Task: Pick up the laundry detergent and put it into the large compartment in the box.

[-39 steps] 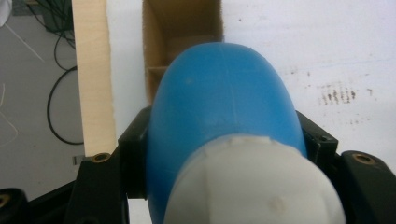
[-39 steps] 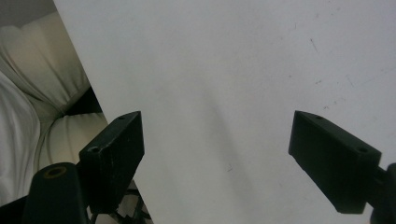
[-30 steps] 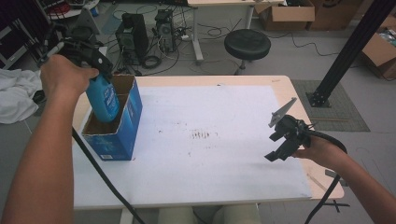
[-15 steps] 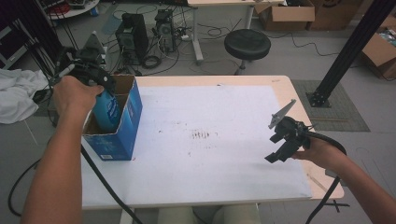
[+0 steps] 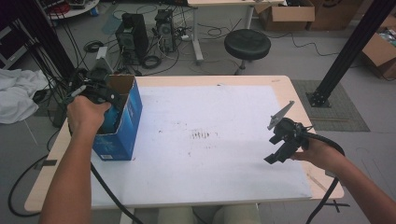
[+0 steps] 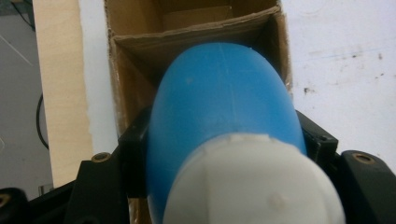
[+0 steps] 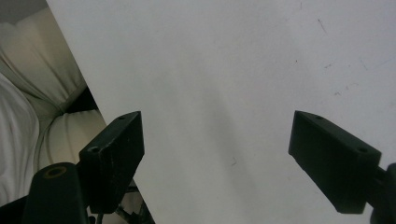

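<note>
My left gripper (image 5: 103,99) is shut on a blue bottle (image 6: 224,116) with a white cap (image 6: 254,182), its jaws pressing on both sides of the bottle's body. The bottle hangs in the open top of a blue cardboard box (image 5: 122,125) at the table's left, its lower part down inside; in the high view a strip of its blue side (image 5: 111,120) shows behind the box wall. The box's brown inner walls (image 6: 187,32) lie straight ahead in the left gripper view. My right gripper (image 5: 279,148) hovers over the white sheet at the table's right, jaws wide apart with nothing between them (image 7: 217,158).
A white sheet (image 5: 205,140) covers most of the wooden table (image 5: 56,154). Behind the table stand a black stool (image 5: 247,44), computer towers (image 5: 133,30) and cables. A black frame post (image 5: 348,51) rises at the right, and cardboard boxes (image 5: 285,16) sit on the floor.
My left gripper has come down with the blue bottle, from above the box into its open top. The right gripper has stayed where it was.
</note>
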Demonstrator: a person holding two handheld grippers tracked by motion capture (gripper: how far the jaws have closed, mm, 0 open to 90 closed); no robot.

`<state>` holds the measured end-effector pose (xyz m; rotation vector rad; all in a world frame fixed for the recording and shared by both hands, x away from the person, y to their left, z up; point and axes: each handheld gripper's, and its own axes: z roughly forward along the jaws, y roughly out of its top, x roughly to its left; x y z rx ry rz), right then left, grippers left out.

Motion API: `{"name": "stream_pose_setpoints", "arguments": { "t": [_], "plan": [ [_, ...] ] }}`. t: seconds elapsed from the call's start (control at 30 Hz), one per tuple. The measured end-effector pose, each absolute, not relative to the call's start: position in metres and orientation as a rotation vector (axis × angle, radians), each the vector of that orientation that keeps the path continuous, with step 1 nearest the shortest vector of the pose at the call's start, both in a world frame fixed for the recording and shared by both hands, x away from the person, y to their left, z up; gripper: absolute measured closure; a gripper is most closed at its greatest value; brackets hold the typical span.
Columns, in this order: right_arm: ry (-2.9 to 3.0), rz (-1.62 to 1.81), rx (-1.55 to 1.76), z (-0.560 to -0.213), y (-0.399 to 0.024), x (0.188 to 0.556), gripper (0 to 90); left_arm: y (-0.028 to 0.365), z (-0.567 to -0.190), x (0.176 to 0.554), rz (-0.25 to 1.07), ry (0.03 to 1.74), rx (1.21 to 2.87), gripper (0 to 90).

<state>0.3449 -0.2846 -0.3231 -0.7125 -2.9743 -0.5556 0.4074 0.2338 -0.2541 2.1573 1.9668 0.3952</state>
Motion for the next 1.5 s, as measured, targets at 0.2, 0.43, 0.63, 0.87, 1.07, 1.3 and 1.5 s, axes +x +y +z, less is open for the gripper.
{"name": "stream_pose_setpoints", "arguments": {
  "t": [0.2, 0.43, 0.63, 0.87, 1.07, 1.3, 1.5],
  "plan": [
    [-2.968, -0.549, -0.724, -0.325, -0.286, 0.345, 18.0, 0.235, -0.267, 0.407, 0.382, 1.966, 2.155, 37.9],
    [-2.963, -0.547, -0.726, -0.328, -0.286, 0.346, 17.9, 0.238, -0.279, 0.409, 0.357, 1.976, 2.172, 37.9],
    [-2.963, -0.544, -0.724, -0.328, -0.285, 0.346, 18.0, 0.240, -0.287, 0.409, 0.329, 1.986, 2.175, 37.9],
    [-2.959, -0.540, -0.739, -0.328, -0.286, 0.346, 18.0, 0.242, -0.292, 0.409, 0.311, 1.983, 2.179, 37.8],
    [-2.960, -0.548, -0.731, -0.328, -0.285, 0.345, 17.9, 0.245, -0.292, 0.409, 0.281, 2.005, 2.162, 37.6],
    [-2.958, -0.547, -0.733, -0.328, -0.285, 0.345, 18.0, 0.249, -0.291, 0.408, 0.253, 2.016, 2.135, 37.3],
    [-2.966, -0.560, -0.726, -0.328, -0.285, 0.345, 18.2, 0.252, -0.290, 0.407, 0.246, 2.030, 2.106, 33.4]
  ]
}}
